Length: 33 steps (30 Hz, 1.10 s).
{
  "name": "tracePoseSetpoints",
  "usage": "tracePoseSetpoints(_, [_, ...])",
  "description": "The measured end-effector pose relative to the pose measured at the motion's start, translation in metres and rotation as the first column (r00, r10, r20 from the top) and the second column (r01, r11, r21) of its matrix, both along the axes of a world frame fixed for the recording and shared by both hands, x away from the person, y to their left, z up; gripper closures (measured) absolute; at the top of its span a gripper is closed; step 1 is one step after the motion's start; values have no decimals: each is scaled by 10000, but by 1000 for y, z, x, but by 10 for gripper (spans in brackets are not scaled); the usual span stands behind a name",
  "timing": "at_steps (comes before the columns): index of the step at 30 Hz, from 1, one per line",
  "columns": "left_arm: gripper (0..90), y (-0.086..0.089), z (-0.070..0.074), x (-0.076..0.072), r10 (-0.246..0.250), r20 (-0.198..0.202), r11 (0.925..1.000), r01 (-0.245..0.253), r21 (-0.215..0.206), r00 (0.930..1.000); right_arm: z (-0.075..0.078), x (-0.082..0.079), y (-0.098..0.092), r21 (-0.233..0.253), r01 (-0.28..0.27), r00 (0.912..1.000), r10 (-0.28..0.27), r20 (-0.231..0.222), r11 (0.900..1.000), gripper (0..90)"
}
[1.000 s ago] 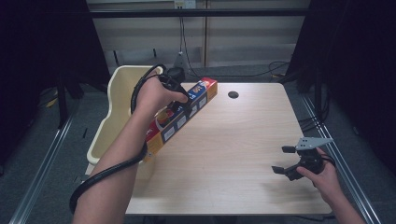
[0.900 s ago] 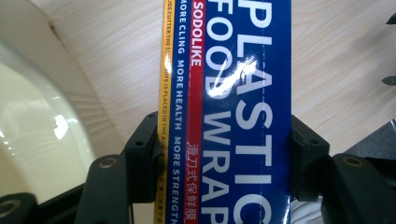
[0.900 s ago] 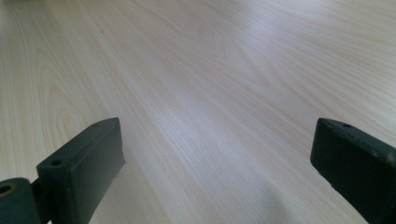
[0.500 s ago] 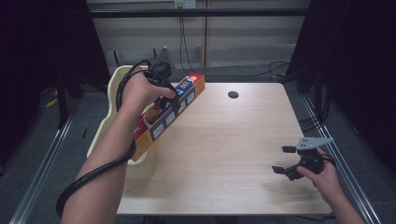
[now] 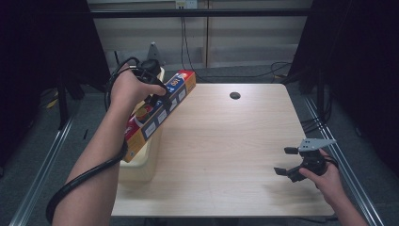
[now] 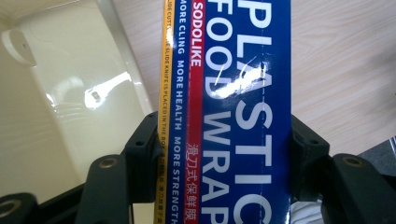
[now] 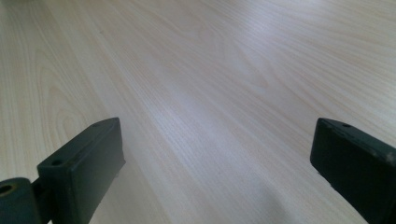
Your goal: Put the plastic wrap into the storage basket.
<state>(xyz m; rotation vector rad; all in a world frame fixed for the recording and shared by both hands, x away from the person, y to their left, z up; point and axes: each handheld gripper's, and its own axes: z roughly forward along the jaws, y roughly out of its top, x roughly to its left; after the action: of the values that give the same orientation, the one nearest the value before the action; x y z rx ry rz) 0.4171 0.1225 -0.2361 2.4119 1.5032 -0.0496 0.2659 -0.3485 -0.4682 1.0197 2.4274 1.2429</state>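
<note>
A long plastic food wrap box [image 5: 160, 113], blue, red and orange, is held in the air over the table's left edge, slanting from far right down to near left. My left gripper [image 5: 155, 94] is shut on its middle. In the left gripper view the box [image 6: 229, 107] fills the gap between both jaws, with the cream bin [image 6: 70, 102] below it on the left. My right gripper [image 5: 288, 162] rests open near the table's right front corner, nothing between its jaws, and faces bare wood [image 7: 210, 93].
A cream plastic bin [image 5: 141, 167] stands against the table's left edge, under the box's lower end. A small dark hole [image 5: 235, 95] sits near the table's far edge. Cables hang at the back, and metal rails run along both sides of the floor.
My left gripper has carried the box leftward and away from the tabletop, so it now hangs over the bin. The right gripper has stayed put.
</note>
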Motion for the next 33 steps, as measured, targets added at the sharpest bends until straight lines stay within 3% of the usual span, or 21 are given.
tracePoseSetpoints(15, [409, 19, 5, -1, 581, 20, 9983, -581, 38, 9983, 0, 1, 1, -15, -32, 10000, 32, -1, 10000, 24])
tracePoseSetpoints(24, [409, 34, 6, -4, 1121, 3, 9937, -1121, 19, 9937, -1, 3, 4, -46, -135, 9999, 135, -11, 9999, 24])
tracePoseSetpoints(33, [408, 46, 8, -8, 1264, 138, 9920, -1263, -54, 9919, -1, 6, 8, -69, -264, 9996, 264, -34, 9996, 24])
